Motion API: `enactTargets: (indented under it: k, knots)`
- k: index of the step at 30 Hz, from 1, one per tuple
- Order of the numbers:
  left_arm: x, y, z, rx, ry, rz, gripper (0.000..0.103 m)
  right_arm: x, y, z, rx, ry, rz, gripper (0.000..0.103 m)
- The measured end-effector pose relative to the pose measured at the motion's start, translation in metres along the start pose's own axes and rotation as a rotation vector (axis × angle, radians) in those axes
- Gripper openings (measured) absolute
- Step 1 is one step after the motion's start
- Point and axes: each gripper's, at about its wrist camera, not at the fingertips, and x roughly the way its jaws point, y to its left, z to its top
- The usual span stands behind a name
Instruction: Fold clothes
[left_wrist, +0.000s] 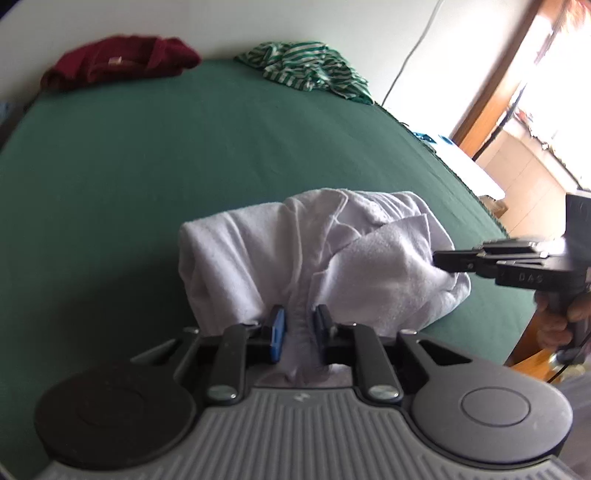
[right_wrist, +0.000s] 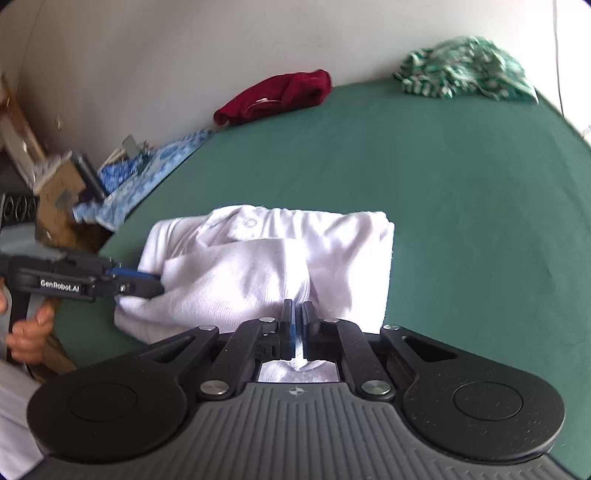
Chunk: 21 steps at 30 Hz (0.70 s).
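A white garment (left_wrist: 258, 258) (right_wrist: 258, 266) lies folded into a thick bundle on the green cover (left_wrist: 166, 166) (right_wrist: 461, 221), near its front edge. My left gripper (left_wrist: 299, 326) holds a ridge of the white cloth between its blue pads at the near edge. From the right wrist view it (right_wrist: 155, 282) bites the bundle's left end. My right gripper (right_wrist: 298, 314) is shut on a thin fold of the same garment. In the left wrist view it (left_wrist: 439, 258) reaches in from the right at the bundle's right end. A hand (left_wrist: 557, 321) (right_wrist: 29, 332) grips each handle.
A maroon garment (left_wrist: 118, 66) (right_wrist: 277, 96) and a green-and-white striped garment (left_wrist: 306, 66) (right_wrist: 465, 70) lie crumpled at the far edge by the wall. A blue patterned cloth (right_wrist: 147, 177) and cardboard clutter (right_wrist: 59, 192) sit left of the cover. A bright doorway (left_wrist: 535, 92) opens on the right.
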Motion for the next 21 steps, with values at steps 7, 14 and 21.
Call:
enactTargets:
  k: [7, 14, 21]
  knots:
    - [-0.035, -0.012, 0.018, 0.100, -0.054, 0.080, 0.021, -0.028, 0.014, 0.018, -0.045, -0.099, 0.039, 0.016]
    - [0.000, -0.046, 0.011, 0.122, -0.070, -0.001, 0.033, 0.020, 0.016, 0.015, -0.053, -0.082, 0.026, 0.008]
    - [0.010, -0.015, -0.005, 0.015, -0.085, -0.013, 0.020, 0.015, -0.008, -0.009, 0.007, -0.105, -0.074, 0.010]
